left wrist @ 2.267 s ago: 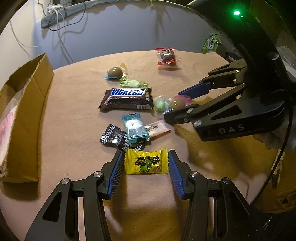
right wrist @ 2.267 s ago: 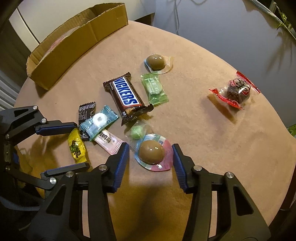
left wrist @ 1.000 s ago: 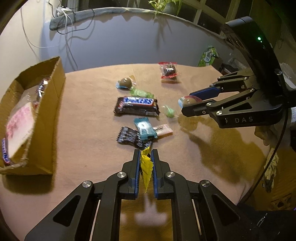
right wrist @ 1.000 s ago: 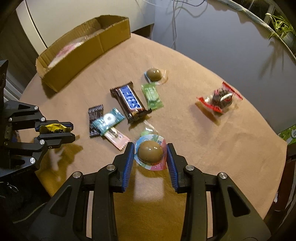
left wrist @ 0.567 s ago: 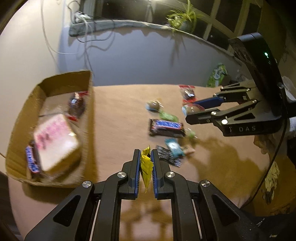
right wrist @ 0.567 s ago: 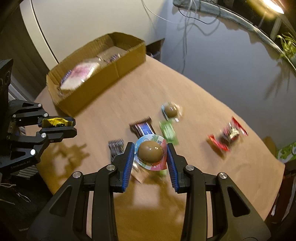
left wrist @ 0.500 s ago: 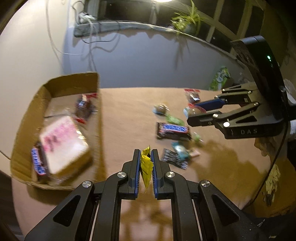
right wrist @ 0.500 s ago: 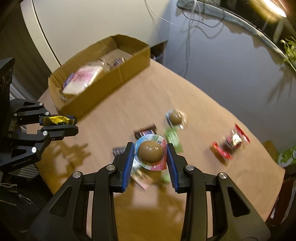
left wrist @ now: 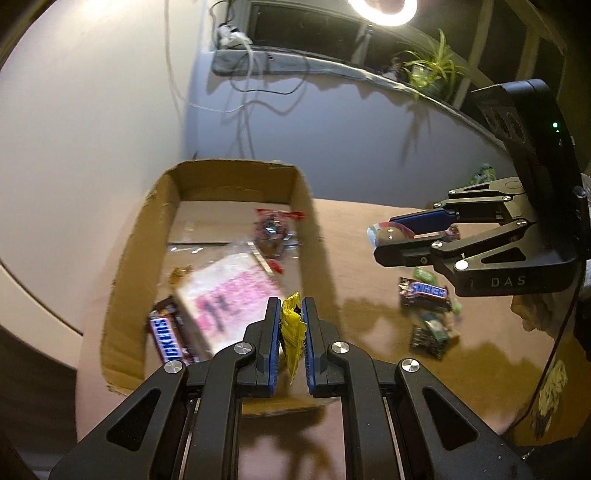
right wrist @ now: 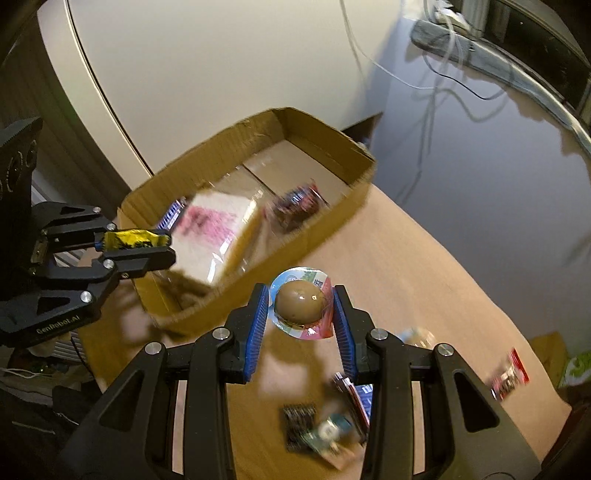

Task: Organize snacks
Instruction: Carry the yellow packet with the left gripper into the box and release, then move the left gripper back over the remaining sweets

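Left hand-held gripper [left wrist: 289, 334]: yours, clenched on the yellow candy packet [left wrist: 291, 328]; the packet stands on edge between the blue pads [left wrist: 274, 332], in the air above the near right corner of the cardboard box [left wrist: 125, 266]. From the right wrist view the same hand-held gripper [right wrist: 162, 245] hangs over the box's near end.

Right hand-held gripper [right wrist: 299, 308]: yours, grasping the brown egg-shaped sweet [right wrist: 299, 302] in its round clear blister; the blue pads [right wrist: 256, 328] press the blister's sides. It is in the air over the tabletop [right wrist: 424, 266], just beside the box's long wall.

Cardboard box: open top, at the left part of the tabletop, next to the pale wall [left wrist: 92, 122].

Box contents: one pink-and-white wrapped pack [left wrist: 229, 295] lying tilted; one Snickers bar [left wrist: 168, 338] along its left side; one red-wrapped dark sweet [left wrist: 271, 230] toward the far end. All blurred.

Loose on tabletop: second Snickers bar [left wrist: 424, 293]; a black packet [left wrist: 424, 338] with a teal-wrapped sweet [left wrist: 436, 326] on it, both near the bar; a red-wrapped sweet [right wrist: 508, 376] well apart near the far edge. Details too blurred for you to read.

Background: ring lamp [left wrist: 382, 9], potted plant [left wrist: 430, 70] on the ledge, hanging cables [left wrist: 243, 103].
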Motion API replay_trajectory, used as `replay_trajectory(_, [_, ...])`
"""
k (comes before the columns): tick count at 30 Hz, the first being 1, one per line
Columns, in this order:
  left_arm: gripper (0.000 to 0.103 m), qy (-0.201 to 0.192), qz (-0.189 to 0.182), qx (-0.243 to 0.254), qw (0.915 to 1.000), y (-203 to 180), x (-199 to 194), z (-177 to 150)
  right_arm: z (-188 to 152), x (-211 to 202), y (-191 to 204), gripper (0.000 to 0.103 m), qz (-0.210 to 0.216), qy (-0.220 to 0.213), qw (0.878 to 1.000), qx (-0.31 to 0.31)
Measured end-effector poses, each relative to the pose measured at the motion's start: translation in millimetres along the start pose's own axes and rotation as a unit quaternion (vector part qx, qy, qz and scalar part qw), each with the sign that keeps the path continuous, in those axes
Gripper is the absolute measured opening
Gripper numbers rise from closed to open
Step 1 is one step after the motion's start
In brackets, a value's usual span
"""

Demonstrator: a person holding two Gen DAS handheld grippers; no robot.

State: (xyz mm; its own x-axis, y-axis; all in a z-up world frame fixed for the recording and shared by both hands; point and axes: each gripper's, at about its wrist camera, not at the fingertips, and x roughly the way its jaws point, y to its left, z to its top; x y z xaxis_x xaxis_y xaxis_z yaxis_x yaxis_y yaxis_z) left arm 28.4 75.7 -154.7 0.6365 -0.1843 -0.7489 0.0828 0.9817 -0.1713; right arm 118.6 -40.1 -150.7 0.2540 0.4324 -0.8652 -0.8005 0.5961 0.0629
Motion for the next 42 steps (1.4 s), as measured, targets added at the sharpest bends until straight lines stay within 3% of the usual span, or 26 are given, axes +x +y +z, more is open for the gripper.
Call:
replay_trajectory(17, [0.011,0.003,0.016,-0.02,0.9997,31.6,-0.2,3.7,43.8,36.4,28.5,0.038,0.026,0.012,0.999,-0.022])
replay_trajectory(19, [0.021,0.002,0.018,-0.022,0.9996,32.1,-1.2,3.7,46.1,36.2,28.8,0.043,0.026,0.01,0.999,-0.022])
replay_trajectory(20, [0.025,0.001,0.019,-0.022,0.9996,32.5,-1.6,3.8,47.3,35.6,29.0,0.051,0.023,0.008,0.999,-0.023])
replay_trajectory(21, [0.038,0.0,0.02,-0.022,0.9995,32.7,-2.2,3.8,48.1,35.1,28.8,0.064,0.021,0.006,0.999,-0.023])
replay_trajectory(22, [0.05,-0.002,0.023,-0.022,0.9995,32.6,-3.3,3.0,48.9,33.1,28.1,0.071,0.017,0.0,1.0,-0.022])
replay_trajectory(23, [0.052,-0.004,0.026,-0.022,0.9994,32.6,-4.2,2.6,49.4,31.2,26.9,0.078,0.018,-0.008,1.0,-0.022])
replay_trajectory(27, [0.053,-0.003,0.03,-0.024,0.9993,33.4,-4.4,2.5,50.8,23.0,18.9,0.085,0.018,-0.022,1.0,-0.007])
replay_trajectory(34, [0.053,-0.008,0.023,-0.023,0.9994,25.1,-9.9,3.1,42.4,10.6,7.3,0.085,0.01,-0.025,1.0,0.006])
replay_trajectory(42, [0.053,-0.009,-0.002,-0.003,1.0,-9.1,-15.4,-2.0,7.0,-13.4,-21.4,0.085,-0.013,-0.02,0.999,0.021])
